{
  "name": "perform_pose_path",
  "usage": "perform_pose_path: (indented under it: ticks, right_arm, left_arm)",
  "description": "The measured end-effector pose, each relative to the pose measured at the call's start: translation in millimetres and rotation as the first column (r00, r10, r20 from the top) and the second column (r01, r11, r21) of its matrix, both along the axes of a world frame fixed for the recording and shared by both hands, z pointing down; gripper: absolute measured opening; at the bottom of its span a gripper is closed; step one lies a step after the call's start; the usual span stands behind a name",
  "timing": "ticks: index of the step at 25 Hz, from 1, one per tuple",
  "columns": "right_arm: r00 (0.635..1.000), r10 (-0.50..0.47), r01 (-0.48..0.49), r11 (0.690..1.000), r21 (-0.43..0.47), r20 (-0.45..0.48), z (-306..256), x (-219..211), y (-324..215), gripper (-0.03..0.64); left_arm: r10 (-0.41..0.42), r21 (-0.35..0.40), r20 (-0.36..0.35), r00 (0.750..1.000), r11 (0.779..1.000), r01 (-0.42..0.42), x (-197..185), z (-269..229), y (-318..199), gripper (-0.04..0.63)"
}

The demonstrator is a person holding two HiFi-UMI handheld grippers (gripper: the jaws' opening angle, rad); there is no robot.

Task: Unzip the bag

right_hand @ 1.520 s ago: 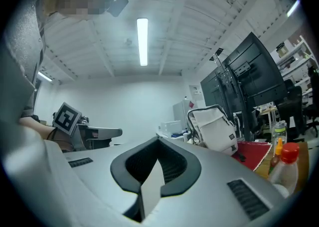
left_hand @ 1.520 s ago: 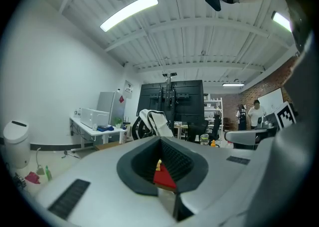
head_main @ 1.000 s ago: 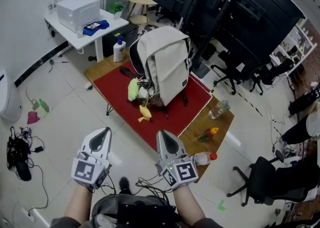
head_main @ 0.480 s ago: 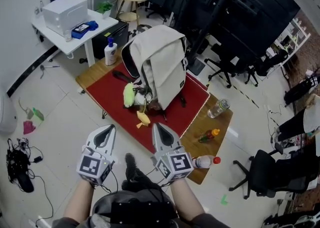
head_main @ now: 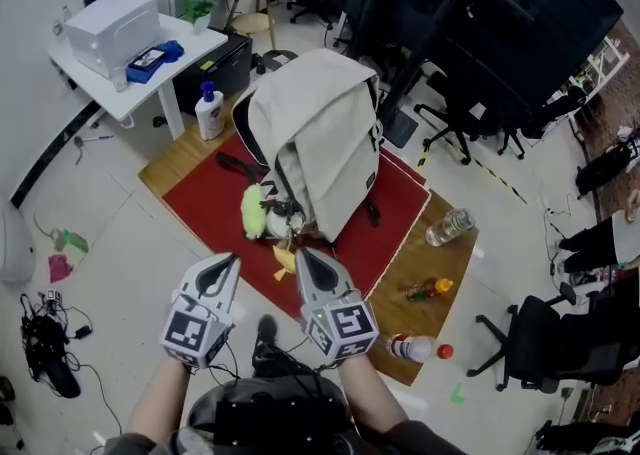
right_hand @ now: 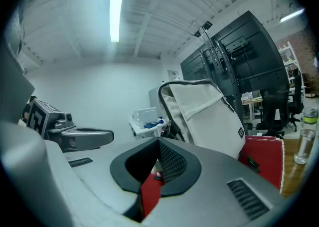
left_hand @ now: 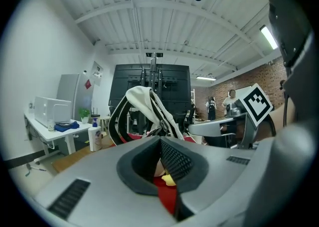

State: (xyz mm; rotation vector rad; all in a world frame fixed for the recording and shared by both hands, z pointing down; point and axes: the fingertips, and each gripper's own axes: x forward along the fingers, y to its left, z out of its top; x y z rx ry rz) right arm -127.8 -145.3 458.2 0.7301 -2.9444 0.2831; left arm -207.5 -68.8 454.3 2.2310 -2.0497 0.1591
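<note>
A beige backpack (head_main: 322, 138) stands upright on a red mat (head_main: 395, 213) that covers a low wooden table (head_main: 420, 268). Its black-lined main compartment gapes at the left side. Both grippers hover side by side in front of the table's near edge, pointing at the bag and apart from it. My left gripper (head_main: 229, 262) is shut and holds nothing; my right gripper (head_main: 302, 255) is likewise shut and empty. The left gripper view shows the backpack (left_hand: 145, 102) ahead past the closed jaws. In the right gripper view the backpack (right_hand: 209, 116) sits ahead to the right.
A green soft toy (head_main: 254, 211) and a yellow item (head_main: 285, 257) lie at the bag's foot. A lotion bottle (head_main: 209, 113), water bottle (head_main: 449, 227), sauce bottle (head_main: 428, 290) and red-capped bottle (head_main: 418, 348) stand on the table. A white desk (head_main: 120, 78) is at left, office chairs (head_main: 540, 338) at right.
Both grippers have moved forward together toward the table and the bag, staying shut. The bag now appears nearer and larger.
</note>
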Motion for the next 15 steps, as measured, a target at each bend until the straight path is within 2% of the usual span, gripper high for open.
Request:
perform_pose_path:
  ticks: [5,7,10,12,15]
  right_arm:
    - [0.998,-0.055,0.055,0.998,-0.016,-0.015,16.0,-29.0,-42.2,0.003]
    - [0.997,-0.075,0.074,0.996,-0.044,-0.004,21.5,-38.6,-58.9,0.056]
    - [0.995,-0.097,0.096,0.993,-0.061,-0.009,31.0,-46.6,-77.1,0.073]
    - [0.992,-0.124,0.121,0.991,-0.063,-0.039,36.6,-50.9,-81.3,0.086]
    - [0.982,-0.151,0.145,0.988,-0.058,-0.11,40.9,-61.5,-81.6,0.142]
  left_arm:
    - [0.067,-0.056,0.025,0.997,0.996,-0.065,-14.8,26.5,-64.4,0.034]
    - [0.09,-0.076,0.031,0.995,0.993,-0.087,-21.9,35.1,-87.1,0.034]
    - [0.105,-0.091,0.056,0.993,0.991,-0.099,-29.8,38.1,-113.1,0.034]
    - [0.103,-0.095,0.066,0.993,0.991,-0.096,-32.3,34.8,-125.0,0.034]
    - [0.112,-0.109,0.087,0.99,0.989,-0.102,-36.8,32.3,-137.3,0.035]
